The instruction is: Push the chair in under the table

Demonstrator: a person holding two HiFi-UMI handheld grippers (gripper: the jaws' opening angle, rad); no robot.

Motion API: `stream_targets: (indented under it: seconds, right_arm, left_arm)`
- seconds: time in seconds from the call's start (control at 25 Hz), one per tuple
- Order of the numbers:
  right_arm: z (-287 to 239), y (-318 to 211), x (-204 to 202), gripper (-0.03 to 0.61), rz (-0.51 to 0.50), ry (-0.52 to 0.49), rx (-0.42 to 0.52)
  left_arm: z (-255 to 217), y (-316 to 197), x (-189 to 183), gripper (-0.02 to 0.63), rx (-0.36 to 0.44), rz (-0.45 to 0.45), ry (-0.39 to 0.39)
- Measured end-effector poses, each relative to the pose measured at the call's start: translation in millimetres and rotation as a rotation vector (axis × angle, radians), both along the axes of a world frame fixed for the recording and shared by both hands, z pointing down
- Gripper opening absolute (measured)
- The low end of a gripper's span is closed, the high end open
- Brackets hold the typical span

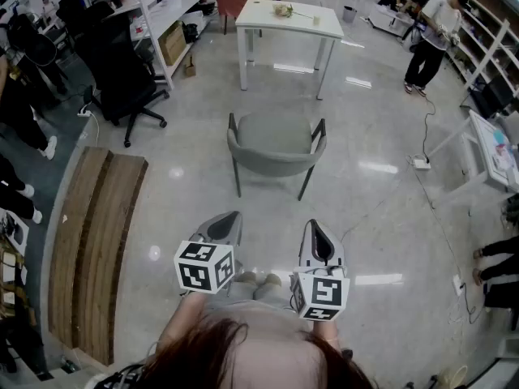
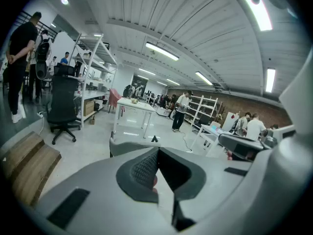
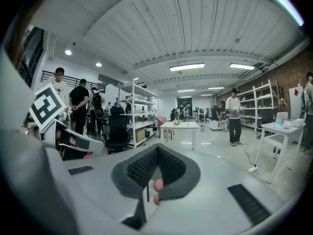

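Chair standing clear of desk, both grippers shut & empty

Obs. from the floor: the grey chair (image 1: 276,140) stands on open floor (image 1: 365,217), well apart from the white desk (image 1: 288,23) it belongs under. Its curved backrest faces the operator and its seat opens toward the desk, so it is already lined up for a straight push, approx. centred on the desk's near edge. No contact w/ the chair at this point.

Left gripper (image 1: 230,219) and right gripper (image 1: 315,228) are held side by side at chest level, near each other, both aimed slightly down toward the backrest. Each gripper's own view shows the jaws closed together w/ nothing between them. Judgement: shut jaws suit the job, since blunt closed tips can press on the backrest w/o needing a grasp.

Task status, est.: not begun. Next step would be to walk up and set both tips on the backrest rim, one each side, to keep the chair from slewing.

Hazards noted: a power strip (image 1: 420,163) and its cable lie on the floor to the right, and a black office chair (image 1: 122,71) stands to the left. Both are off the direct line. The flowers (image 1: 284,10) on the desk could shift if the chair knocks a desk leg
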State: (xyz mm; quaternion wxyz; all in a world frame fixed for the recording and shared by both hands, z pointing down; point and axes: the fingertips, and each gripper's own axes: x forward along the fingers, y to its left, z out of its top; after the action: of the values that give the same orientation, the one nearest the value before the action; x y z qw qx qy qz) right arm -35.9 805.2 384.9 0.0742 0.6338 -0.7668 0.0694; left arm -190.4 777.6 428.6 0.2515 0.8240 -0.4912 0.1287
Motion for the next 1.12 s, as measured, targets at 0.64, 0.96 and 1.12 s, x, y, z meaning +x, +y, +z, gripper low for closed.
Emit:
stream_targets:
  seconds: [0.64,0.96,1.12]
  right_arm:
    - [1,3,33,0.021,-0.106,-0.011,0.030]
    - [5,-10,36,0.021,-0.160,0.009,0.055]
    - [8,-24,33,0.021,-0.184,0.002,0.050]
  left_arm:
    - [-13,2,47,0.008,0.095,-0.034,0.076]
    - [-10,2,58,0.008,0.126,-0.050,0.032]
    - [-8,-10,61,0.008,0.129,-0.039,0.023]
